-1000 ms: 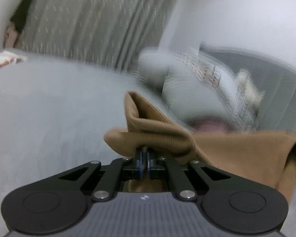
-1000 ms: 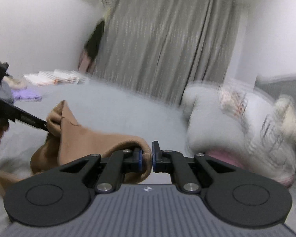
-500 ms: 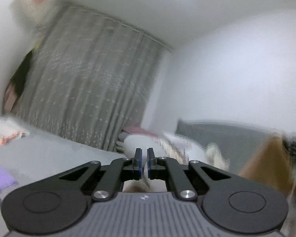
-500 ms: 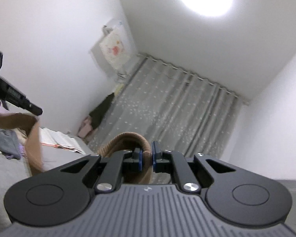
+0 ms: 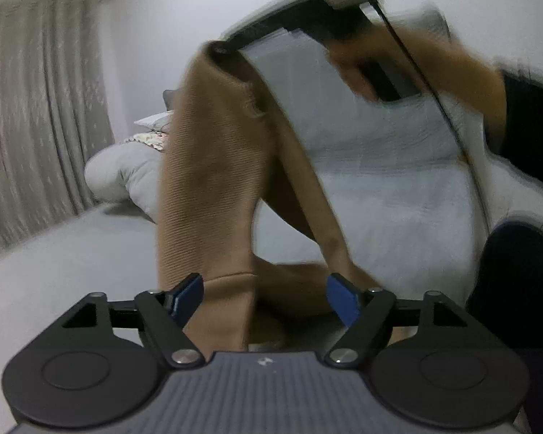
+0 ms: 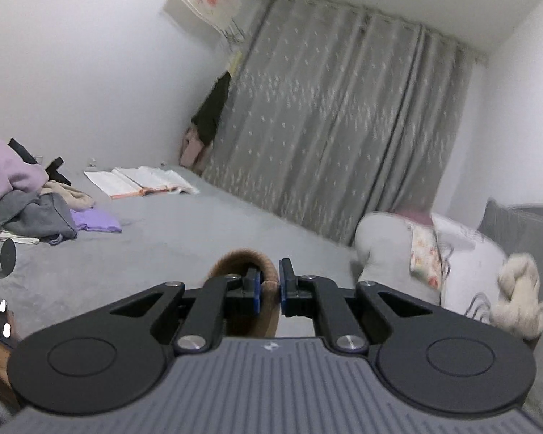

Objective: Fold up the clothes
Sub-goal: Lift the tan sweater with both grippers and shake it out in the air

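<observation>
A tan ribbed garment hangs in the air over the grey bed. In the left wrist view its top is pinched by my right gripper, held high by a hand. My left gripper is open, its blue pads on either side of the garment's lower hem, not closed on it. In the right wrist view my right gripper is shut on a fold of the tan garment.
A heap of purple, grey and beige clothes lies at the bed's left. Folded white items lie near the grey curtain. Pillows and a cream plush are at the right by the headboard.
My left gripper has let go of the garment and opened, then dropped down to its lower hem. My right gripper has kept its grip and lifted the garment high above the bed.
</observation>
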